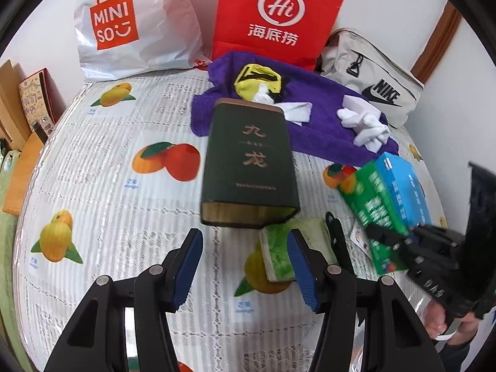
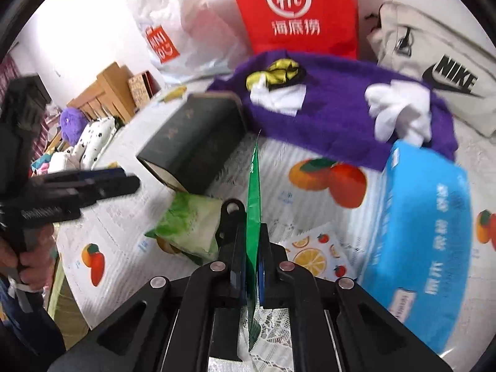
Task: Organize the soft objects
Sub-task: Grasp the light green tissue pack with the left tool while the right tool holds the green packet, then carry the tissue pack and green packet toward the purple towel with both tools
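While the right claw is clamped on the flat green packet, holding it edge-on and clear of the counter, the left claw hangs wide apart and empty above the fruit-print cloth. Just beyond the left claw's blue pads lies a soft green tissue pack, touching the near end of the dark tea tin. A blue tissue box sits to the right, beside a small fruit-print sachet. Farther back, a purple towel carries a yellow cloth and white socks. Bags stand along the wall: white, red and grey.

The step in hand appears to be carrying the packet to a place. Keep the grip firm on the thin edge, since the packet is likely to bend. Move it over the tin without contact, and release only once it rests flat.
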The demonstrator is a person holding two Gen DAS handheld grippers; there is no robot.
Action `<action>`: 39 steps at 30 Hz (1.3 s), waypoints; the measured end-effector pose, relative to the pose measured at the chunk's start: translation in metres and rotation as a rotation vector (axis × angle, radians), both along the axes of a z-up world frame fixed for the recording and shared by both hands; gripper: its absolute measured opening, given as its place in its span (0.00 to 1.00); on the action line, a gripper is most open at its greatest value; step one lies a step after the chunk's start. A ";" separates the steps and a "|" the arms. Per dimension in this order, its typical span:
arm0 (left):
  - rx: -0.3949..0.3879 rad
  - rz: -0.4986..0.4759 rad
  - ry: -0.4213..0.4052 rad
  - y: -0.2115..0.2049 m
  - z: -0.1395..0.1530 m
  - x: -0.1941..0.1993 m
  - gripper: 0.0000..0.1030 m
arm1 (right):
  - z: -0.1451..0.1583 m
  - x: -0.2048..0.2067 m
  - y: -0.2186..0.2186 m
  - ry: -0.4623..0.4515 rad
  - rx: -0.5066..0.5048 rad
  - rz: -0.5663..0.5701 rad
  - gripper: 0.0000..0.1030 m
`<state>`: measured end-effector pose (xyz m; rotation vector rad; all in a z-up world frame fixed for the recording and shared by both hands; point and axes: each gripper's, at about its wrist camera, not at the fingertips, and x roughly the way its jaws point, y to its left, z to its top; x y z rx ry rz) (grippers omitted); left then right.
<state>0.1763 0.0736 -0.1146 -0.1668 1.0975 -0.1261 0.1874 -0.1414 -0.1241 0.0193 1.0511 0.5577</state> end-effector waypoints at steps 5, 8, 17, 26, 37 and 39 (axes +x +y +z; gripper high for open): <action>-0.009 -0.039 0.014 -0.017 -0.012 -0.007 0.53 | 0.021 -0.009 -0.015 -0.046 0.007 -0.022 0.05; 0.006 -0.056 0.023 -0.032 -0.021 -0.008 0.65 | 0.030 -0.018 -0.025 -0.066 0.019 -0.039 0.05; 0.085 -0.100 0.038 -0.070 -0.041 -0.006 0.69 | 0.037 -0.042 -0.051 -0.082 0.056 -0.056 0.05; 0.167 -0.081 0.067 -0.082 -0.051 0.004 0.78 | 0.028 -0.044 -0.062 -0.059 0.075 -0.066 0.05; 0.128 -0.054 0.059 -0.065 -0.046 -0.005 0.71 | 0.028 -0.051 -0.062 -0.056 0.080 -0.058 0.05; 0.120 -0.048 0.048 -0.061 -0.041 -0.010 0.71 | 0.029 -0.053 -0.062 -0.059 0.077 -0.062 0.05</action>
